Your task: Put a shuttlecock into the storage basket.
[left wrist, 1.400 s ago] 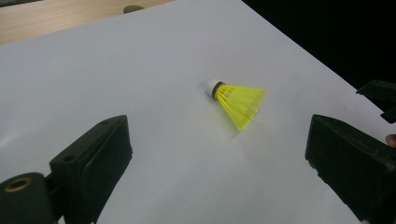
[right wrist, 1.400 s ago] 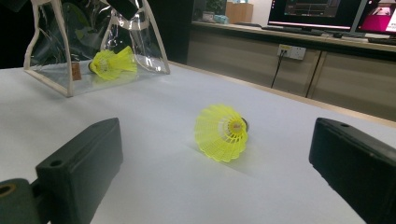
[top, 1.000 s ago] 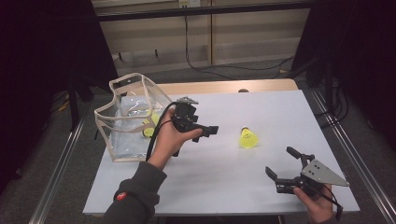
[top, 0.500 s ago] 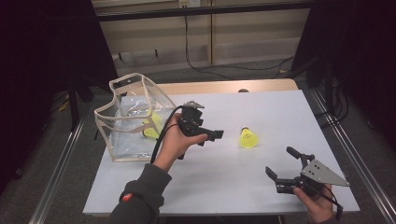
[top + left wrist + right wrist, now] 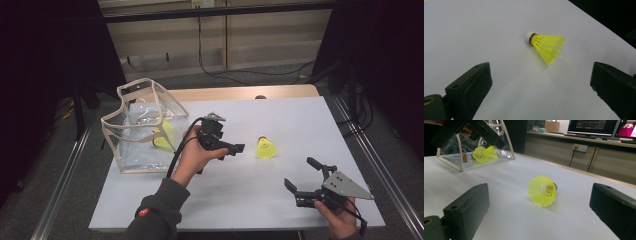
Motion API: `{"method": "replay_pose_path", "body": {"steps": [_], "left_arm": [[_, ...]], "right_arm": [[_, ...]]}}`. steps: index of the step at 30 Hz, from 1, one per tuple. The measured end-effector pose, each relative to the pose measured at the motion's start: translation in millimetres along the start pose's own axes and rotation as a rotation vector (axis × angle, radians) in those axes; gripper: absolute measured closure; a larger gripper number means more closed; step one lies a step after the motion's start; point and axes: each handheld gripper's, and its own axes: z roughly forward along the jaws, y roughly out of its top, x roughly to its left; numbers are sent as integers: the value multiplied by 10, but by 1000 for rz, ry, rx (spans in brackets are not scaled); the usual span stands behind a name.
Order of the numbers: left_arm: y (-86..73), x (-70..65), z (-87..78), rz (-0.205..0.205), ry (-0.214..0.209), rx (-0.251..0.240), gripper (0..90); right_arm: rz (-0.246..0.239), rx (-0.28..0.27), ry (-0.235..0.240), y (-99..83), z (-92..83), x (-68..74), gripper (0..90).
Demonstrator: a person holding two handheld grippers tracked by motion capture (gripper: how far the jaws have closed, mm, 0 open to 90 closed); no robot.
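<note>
Moved left tool point(image 5: 239, 148) away from bag point(image 5: 131, 150), toward shuttlecock point(image 5: 265, 148) on surface point(image 5: 300, 120). Wide open, empty. Ready to grab.

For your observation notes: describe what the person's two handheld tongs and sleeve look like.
Both tongs are black with two blocky jaws. The left tongs trail a black cable down past the wrist; the right tongs carry a grey three-cornered plate on top, with a thin black cable. The left arm wears a dark grey sleeve with a small red mark near the cuff.
</note>
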Motion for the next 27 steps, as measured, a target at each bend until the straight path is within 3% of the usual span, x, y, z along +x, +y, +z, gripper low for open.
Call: {"method": "replay_pose_path", "body": {"steps": [27], "left_arm": [[-97,-62,273,6,-6,22,49]], "right_arm": [[1,0,1,0,-2,3,27]]}}
